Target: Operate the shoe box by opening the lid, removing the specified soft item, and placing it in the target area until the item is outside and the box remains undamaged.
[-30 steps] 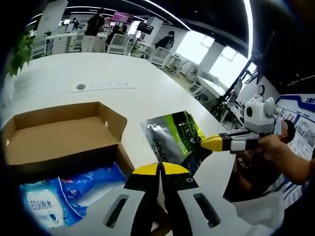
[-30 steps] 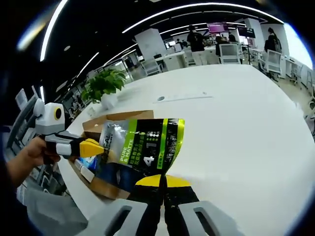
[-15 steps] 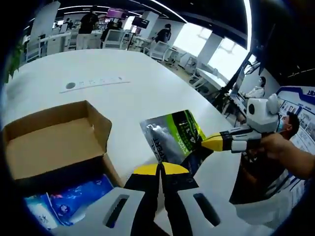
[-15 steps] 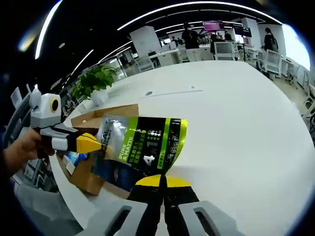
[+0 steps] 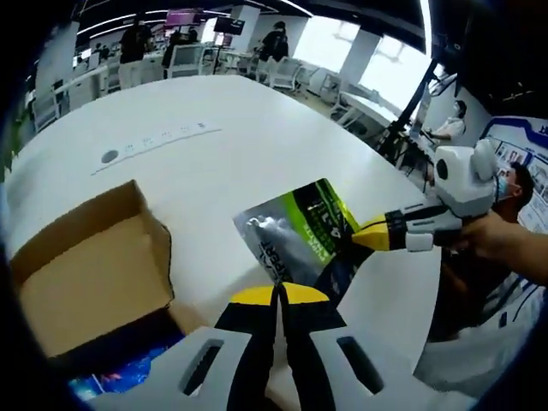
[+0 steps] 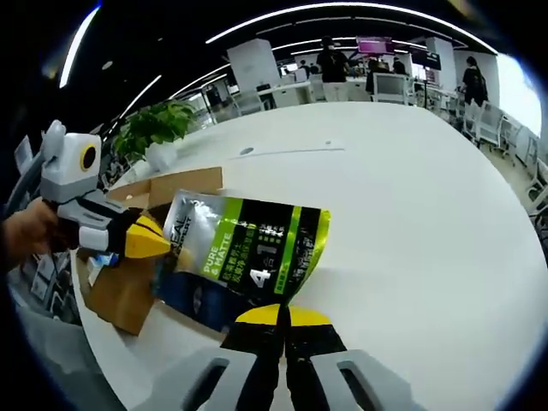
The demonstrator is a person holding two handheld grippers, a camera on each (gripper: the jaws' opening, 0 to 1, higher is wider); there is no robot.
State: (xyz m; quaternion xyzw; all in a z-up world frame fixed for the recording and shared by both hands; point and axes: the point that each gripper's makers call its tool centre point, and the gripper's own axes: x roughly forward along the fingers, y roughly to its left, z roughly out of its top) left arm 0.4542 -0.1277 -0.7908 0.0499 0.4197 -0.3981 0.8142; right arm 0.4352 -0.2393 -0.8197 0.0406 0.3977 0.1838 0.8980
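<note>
A soft green, black and silver pouch (image 5: 301, 237) hangs over the white table, just right of the open cardboard shoe box (image 5: 86, 276). My left gripper (image 5: 276, 294) is shut, with the pouch's lower corner pinched at its tips. My right gripper (image 5: 370, 235) comes in from the right, shut on the pouch's opposite edge. In the right gripper view the pouch (image 6: 244, 257) rises from my shut right gripper (image 6: 283, 313), and the left gripper (image 6: 147, 240) grips its left edge. Behind it stands the box (image 6: 128, 287). A blue wipes pack (image 5: 128, 383) lies in the box.
The white table (image 5: 223, 163) stretches far ahead, with a flush socket strip (image 5: 154, 137) set in it. A potted plant (image 6: 154, 128) stands at the table's far edge. Chairs, desks and people are in the background. A person's hand (image 5: 505, 244) holds the right gripper.
Both grippers have carried the pouch away from the box, out over bare table. In the left gripper view the box has slid to the left and less of the blue pack shows.
</note>
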